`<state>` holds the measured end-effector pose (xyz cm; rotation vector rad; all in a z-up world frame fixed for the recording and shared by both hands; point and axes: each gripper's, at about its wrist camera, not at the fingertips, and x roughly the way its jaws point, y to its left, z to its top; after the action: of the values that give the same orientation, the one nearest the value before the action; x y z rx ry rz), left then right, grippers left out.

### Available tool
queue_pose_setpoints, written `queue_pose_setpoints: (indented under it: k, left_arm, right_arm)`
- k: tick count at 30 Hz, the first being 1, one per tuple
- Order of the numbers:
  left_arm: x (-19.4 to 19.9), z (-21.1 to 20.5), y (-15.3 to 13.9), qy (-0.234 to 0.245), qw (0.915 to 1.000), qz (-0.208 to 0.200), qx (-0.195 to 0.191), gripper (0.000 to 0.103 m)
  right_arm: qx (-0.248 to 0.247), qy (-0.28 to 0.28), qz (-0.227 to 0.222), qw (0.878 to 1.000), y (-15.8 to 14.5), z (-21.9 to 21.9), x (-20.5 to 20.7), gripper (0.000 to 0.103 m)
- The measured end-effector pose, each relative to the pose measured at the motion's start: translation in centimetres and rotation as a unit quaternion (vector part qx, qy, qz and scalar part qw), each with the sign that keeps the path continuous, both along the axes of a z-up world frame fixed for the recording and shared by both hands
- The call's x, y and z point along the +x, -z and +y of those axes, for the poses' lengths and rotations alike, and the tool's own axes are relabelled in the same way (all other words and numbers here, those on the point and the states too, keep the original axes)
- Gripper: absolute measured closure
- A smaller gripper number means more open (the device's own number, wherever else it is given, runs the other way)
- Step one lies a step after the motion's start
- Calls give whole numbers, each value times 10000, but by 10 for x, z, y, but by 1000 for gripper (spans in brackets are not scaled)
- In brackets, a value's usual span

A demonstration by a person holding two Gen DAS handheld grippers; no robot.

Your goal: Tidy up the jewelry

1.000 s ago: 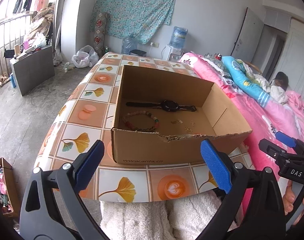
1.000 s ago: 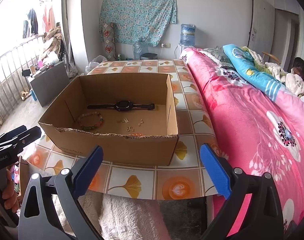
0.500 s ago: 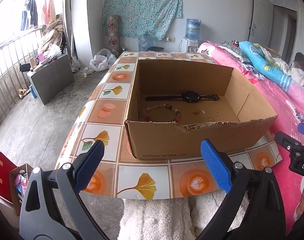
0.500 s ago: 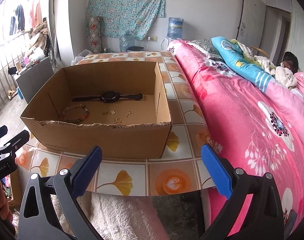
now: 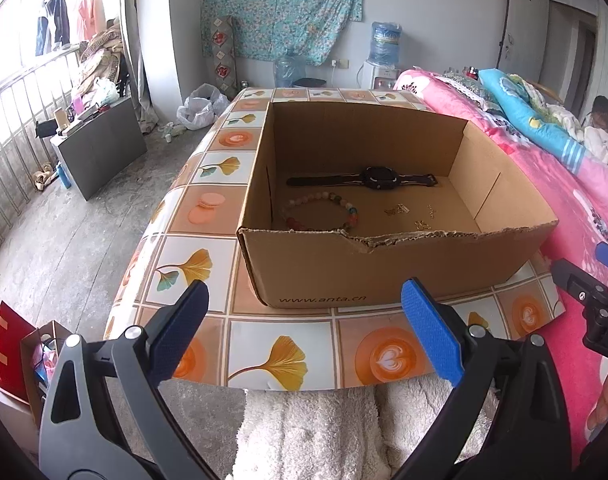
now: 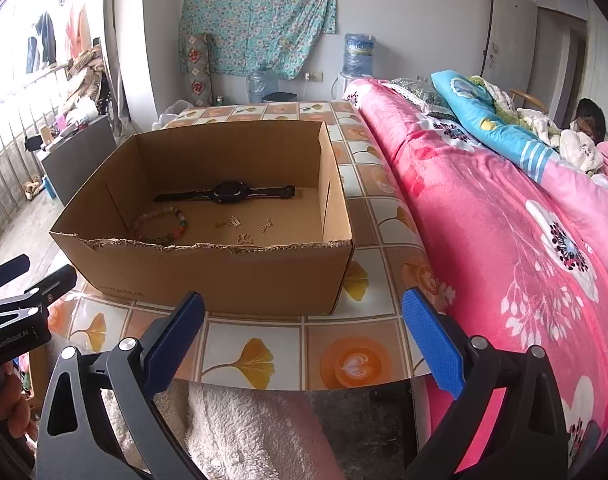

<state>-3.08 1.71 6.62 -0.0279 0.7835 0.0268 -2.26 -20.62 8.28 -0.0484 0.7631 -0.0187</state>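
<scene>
An open cardboard box (image 5: 384, 272) stands on the tiled table (image 5: 272, 344); it also shows in the right wrist view (image 6: 208, 276). Inside lie a black watch (image 5: 378, 178) (image 6: 230, 191), a bead bracelet (image 5: 324, 212) (image 6: 160, 224) and several small gold pieces (image 5: 398, 210) (image 6: 244, 237). My left gripper (image 5: 304, 332) is open and empty, held short of the box's near wall. My right gripper (image 6: 304, 332) is open and empty, near the table's front edge at the box's right corner.
A bed with a pink blanket (image 6: 524, 240) runs along the table's right side. A white fluffy cover (image 5: 316, 432) lies below the table's front edge. A red bag (image 5: 8, 344) stands on the floor at the left.
Both grippers have shifted, so the box sits differently in each view. Both stay open and empty. The jewelry in the box has not moved.
</scene>
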Motion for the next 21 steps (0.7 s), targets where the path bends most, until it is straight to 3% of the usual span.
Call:
queue_pose_setpoints:
  k: [8,21]
  left_arm:
    - [2,1,6,-58,9998,127,-108,10]
    - [8,-3,12,-149,9992,370,-22,10]
  right_arm:
    - [434,-126,142,9989,4,-6,4,6]
    - [534,-302,592,9964,15,2,18,6]
